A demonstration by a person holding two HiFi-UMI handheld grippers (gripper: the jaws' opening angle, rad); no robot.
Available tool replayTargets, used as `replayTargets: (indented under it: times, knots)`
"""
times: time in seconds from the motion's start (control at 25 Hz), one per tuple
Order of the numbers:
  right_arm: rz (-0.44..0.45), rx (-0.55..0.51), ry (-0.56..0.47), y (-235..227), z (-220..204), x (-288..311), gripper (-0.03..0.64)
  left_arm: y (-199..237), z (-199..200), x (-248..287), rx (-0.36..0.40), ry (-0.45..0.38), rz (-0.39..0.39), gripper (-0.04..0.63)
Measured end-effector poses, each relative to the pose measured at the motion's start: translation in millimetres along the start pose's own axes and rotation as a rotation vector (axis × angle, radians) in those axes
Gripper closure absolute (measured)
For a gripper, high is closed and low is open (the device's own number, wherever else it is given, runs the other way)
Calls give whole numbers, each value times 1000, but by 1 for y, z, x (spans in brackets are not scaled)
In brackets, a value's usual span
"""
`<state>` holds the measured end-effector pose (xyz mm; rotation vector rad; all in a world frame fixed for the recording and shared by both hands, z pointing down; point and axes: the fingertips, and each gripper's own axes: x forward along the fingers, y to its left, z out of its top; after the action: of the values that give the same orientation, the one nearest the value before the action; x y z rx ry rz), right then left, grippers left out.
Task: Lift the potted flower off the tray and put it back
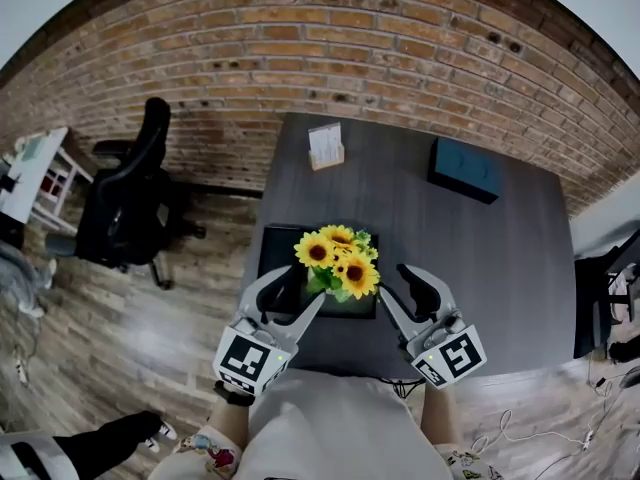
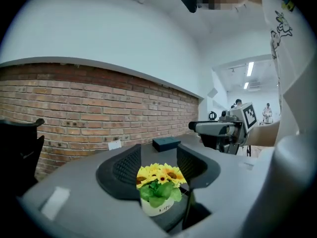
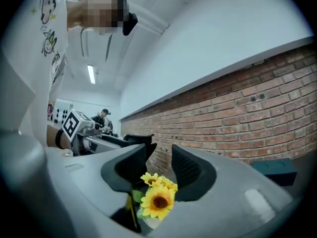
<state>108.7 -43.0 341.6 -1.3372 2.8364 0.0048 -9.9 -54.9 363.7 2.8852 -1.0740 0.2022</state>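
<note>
Left gripper (image 1: 290, 293) and right gripper (image 1: 395, 283) sit on either side of the potted flower (image 1: 338, 263). Both sets of jaws are partway apart and clamped on nothing. The flower is just ahead of each gripper and a bit lower, sitting on the black tray (image 1: 275, 243) on the table (image 1: 480, 268).

No legible txt; dark print on white pot (image 2: 159, 209) too blurred to read.
</note>
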Motion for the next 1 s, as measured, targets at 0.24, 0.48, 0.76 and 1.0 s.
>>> replayTargets:
  times: [0.24, 0.48, 0.76, 1.0]
  knots:
    - [7, 41, -73, 9, 20, -5, 550, -3, 12, -10, -46, -35, 14, 458]
    - [-19, 66, -59, 10, 18, -6, 615, -4, 14, -18, -60, -46, 23, 552]
    - [-22, 87, -15, 9, 5, -6, 617, 4, 15, -23, -93, -54, 44, 584]
    - [-15, 79, 10, 8, -2, -4, 617, 7, 6, -26, -109, -39, 46, 584]
